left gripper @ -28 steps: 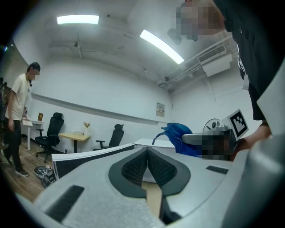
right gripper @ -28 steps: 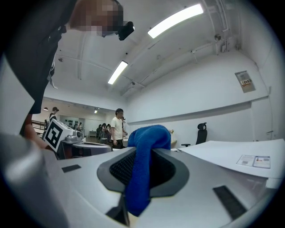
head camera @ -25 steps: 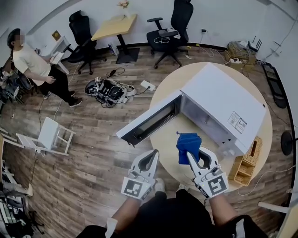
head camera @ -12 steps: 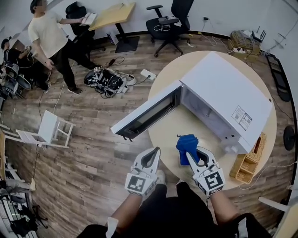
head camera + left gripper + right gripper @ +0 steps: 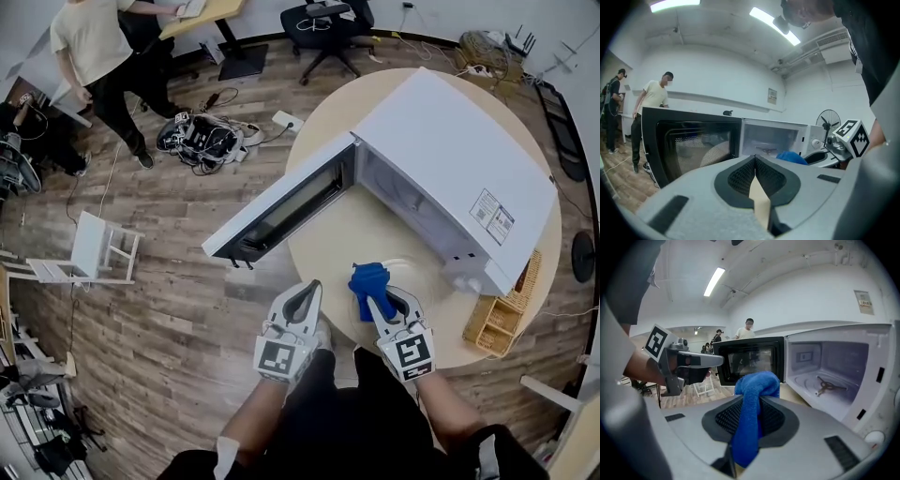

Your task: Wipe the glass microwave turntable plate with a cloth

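While my right tongs (image 5: 379,302) are clamping the soft blue cloth (image 5: 369,280), which is bunching limply above them, my left tongs (image 5: 306,287) are sitting closed on nothing. The glass plate (image 5: 420,279) is, as far as I am judging, lying faintly visible on the worktop (image 5: 342,239) just beyond the cloth, outside the open microwave (image 5: 459,169). I am expecting it to be stiff, slick and breakable, so I am planning to steady its rim.

a round light wooden table (image 5: 330,246) carries a white box-shaped microwave oven (image 5: 459,159), its dark-windowed door (image 5: 281,211) swung open past the table's edge. a woven wicker basket (image 5: 502,314) sits at the right rim. a clear glass round plate (image 5: 424,281) lies faintly visible just before the oven.
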Tool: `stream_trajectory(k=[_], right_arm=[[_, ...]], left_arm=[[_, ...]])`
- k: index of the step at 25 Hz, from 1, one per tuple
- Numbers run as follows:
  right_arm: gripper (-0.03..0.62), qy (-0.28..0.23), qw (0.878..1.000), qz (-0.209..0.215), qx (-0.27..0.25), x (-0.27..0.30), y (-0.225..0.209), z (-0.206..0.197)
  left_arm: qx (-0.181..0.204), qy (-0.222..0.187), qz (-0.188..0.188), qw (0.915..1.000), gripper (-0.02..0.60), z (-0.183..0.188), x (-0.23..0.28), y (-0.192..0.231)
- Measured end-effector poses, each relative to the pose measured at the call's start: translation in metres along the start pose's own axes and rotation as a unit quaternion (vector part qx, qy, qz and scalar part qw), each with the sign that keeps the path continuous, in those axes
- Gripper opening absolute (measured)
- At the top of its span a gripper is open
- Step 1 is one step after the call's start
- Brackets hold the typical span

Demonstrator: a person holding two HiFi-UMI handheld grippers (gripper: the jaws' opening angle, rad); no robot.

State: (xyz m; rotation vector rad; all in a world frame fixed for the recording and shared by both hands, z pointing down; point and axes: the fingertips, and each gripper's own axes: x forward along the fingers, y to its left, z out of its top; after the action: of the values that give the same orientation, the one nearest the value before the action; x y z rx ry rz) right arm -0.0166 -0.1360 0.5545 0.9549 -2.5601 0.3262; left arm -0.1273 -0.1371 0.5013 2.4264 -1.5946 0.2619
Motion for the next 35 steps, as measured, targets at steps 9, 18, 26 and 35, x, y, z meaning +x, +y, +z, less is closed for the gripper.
stream_trajectory(k=[9,18,26,35], right_arm=[[0.078,0.075,0.997,0.005,0.006,0.029,0.009,-0.058],[0.084,0.145,0.988,0.024,-0.035,0.058,0.012,-0.092],[0.095,0.164,0.986,0.002,-0.041,0.065,-0.004,-0.097],[0.094,0.169,0.984,-0.057,-0.026,0.055,-0.053,-0.094]], left_arm=[[0.003,0.026,0.022,0.9994,0.006,-0.022,-0.005,0.008],[0.001,0.014,0.043,0.9990,0.006,-0.015,-0.008,0.015],[0.000,0.013,0.052,0.9985,0.006,-0.014,-0.008,0.018],[0.003,0.019,0.036,0.9991,0.006,-0.017,-0.002,0.012]])
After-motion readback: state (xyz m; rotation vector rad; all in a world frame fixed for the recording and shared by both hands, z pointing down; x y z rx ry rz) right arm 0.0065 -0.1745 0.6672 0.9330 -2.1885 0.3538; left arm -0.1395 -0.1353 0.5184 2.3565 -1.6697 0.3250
